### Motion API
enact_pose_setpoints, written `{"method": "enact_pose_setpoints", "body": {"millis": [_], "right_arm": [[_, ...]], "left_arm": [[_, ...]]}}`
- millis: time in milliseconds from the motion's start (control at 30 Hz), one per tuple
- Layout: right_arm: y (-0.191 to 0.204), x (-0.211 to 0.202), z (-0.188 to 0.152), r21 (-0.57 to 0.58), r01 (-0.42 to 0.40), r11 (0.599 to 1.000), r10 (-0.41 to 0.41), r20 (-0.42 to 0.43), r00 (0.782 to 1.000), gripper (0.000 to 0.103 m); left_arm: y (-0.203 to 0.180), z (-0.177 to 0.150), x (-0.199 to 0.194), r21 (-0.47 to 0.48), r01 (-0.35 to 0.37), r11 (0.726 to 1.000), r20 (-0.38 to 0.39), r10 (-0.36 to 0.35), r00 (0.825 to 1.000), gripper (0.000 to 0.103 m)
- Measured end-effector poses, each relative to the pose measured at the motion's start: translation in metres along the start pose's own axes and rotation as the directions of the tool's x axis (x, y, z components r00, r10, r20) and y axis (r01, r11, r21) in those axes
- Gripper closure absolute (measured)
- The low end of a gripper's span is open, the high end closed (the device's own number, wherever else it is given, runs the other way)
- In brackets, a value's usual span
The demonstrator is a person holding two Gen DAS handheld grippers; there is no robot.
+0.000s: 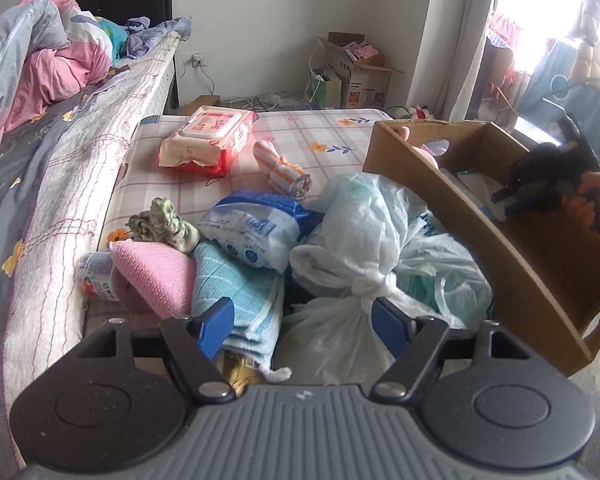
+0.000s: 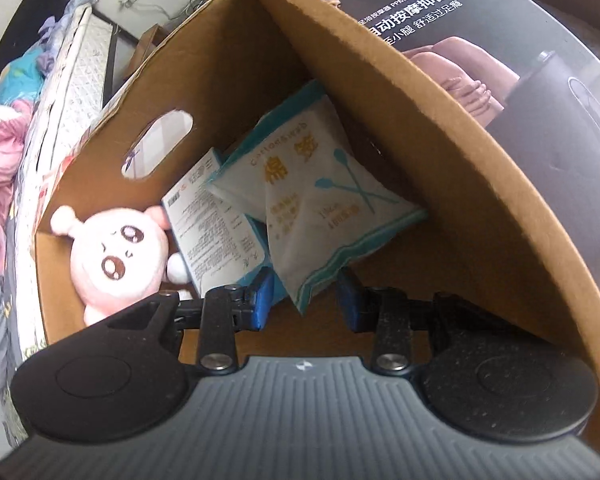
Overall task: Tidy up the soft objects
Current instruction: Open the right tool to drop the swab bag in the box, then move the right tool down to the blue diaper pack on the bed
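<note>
Beyond the low mattress (image 1: pixel 236 128): wall socket (image 1: pixel 199 59), open carton (image 1: pixel 366 70), green paper bag (image 1: pixel 329 87); raised bed (image 1: pixel 60 168) just beside it

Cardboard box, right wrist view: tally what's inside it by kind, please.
Inside the cardboard box:
Plush toys: 1, the pink plush
Cotton swab packs: 1, the cotton swab pack
Blue-edged printed packs: 1, the printed pack
Total: 3

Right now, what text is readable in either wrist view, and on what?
"CottonSwab": cotton swab pack inside the cardboard box.
"PPM3303F", "动按摩抑菌高深桶": printed outer side of the box.
Leaflet in the box: too small.
Pink wipes pack, blue-white pack, far carton: blurred.
</note>
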State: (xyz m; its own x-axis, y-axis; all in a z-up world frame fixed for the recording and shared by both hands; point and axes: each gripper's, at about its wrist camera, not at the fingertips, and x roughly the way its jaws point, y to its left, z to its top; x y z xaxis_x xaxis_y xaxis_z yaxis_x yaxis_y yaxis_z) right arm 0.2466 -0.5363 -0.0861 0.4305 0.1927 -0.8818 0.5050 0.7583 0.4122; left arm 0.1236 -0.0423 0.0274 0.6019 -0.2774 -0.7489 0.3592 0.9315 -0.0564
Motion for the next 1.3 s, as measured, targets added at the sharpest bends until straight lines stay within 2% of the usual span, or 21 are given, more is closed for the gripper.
{"method": "enact_pose_setpoints", "body": {"millis": [167, 300, 367, 433, 533, 767, 867, 967, 1133, 1233, 1300], "right_arm": [[0.008, 0.006, 0.007, 0.002, 0.016, 1.0, -0.016, 0.05, 0.999, 0.069], [0.004, 0.003, 0.001, 0.043, 0.001, 0.999, -0.003, 0.032, 0.999, 0.068], [0.005, -0.005, -0.005, 0.04, -0.003, 0.999, 0.002, 0.027, 1.0, 0.063], [0.008, -0.02, -0.013, 0.013, -0.002, 1.0, 0.001, 0.046, 0.999, 0.052], [0.014, -0.045, -0.029, -0.048, -0.004, 0.999, 0.008, 0.082, 0.997, 0.049], [0.036, -0.087, -0.059, -0.118, -0.09, 0.989, 0.101, 0.094, 0.99, 0.044], [0.063, -0.1, -0.069, -0.174, -0.153, 0.973, 0.169, 0.077, 0.983, 0.043], [0.102, -0.109, -0.08, -0.248, -0.239, 0.939, 0.256, 0.037, 0.966, 0.042], [0.19, -0.102, -0.1, -0.364, -0.406, 0.838, 0.393, -0.114, 0.913, 0.037], [0.24, -0.079, -0.107, -0.375, -0.476, 0.795, 0.419, -0.227, 0.879, 0.036], [0.277, -0.056, -0.11, -0.386, -0.482, 0.787, 0.396, -0.285, 0.873, 0.036]], "left_arm": [[0.015, -0.013, -0.007, -0.046, -0.005, 0.999, -0.004, 0.005, 1.0, 0.026], [0.02, -0.019, -0.009, -0.051, -0.011, 0.999, -0.003, 0.011, 1.0, 0.026], [0.02, -0.02, -0.009, -0.04, -0.018, 0.999, 0.005, 0.018, 1.0, 0.026], [0.02, -0.022, -0.009, -0.026, -0.027, 0.999, 0.012, 0.027, 1.0, 0.026], [0.019, -0.023, -0.008, -0.016, -0.02, 1.0, 0.016, 0.02, 1.0, 0.026], [0.016, -0.023, -0.007, -0.006, 0.0, 1.0, 0.041, 0.001, 0.999, 0.026], [0.016, -0.017, -0.009, -0.001, 0.003, 1.0, 0.066, -0.003, 0.998, 0.026], [0.019, -0.007, -0.007, -0.011, 0.004, 1.0, 0.092, -0.003, 0.996, 0.028], [0.025, 0.02, 0.01, -0.032, 0.036, 0.999, 0.103, -0.033, 0.994, 0.031], [0.028, 0.035, 0.031, -0.046, 0.037, 0.998, 0.085, -0.033, 0.996, 0.04], [0.031, 0.044, 0.049, -0.068, 0.027, 0.997, 0.058, -0.023, 0.998, 0.047]]}}
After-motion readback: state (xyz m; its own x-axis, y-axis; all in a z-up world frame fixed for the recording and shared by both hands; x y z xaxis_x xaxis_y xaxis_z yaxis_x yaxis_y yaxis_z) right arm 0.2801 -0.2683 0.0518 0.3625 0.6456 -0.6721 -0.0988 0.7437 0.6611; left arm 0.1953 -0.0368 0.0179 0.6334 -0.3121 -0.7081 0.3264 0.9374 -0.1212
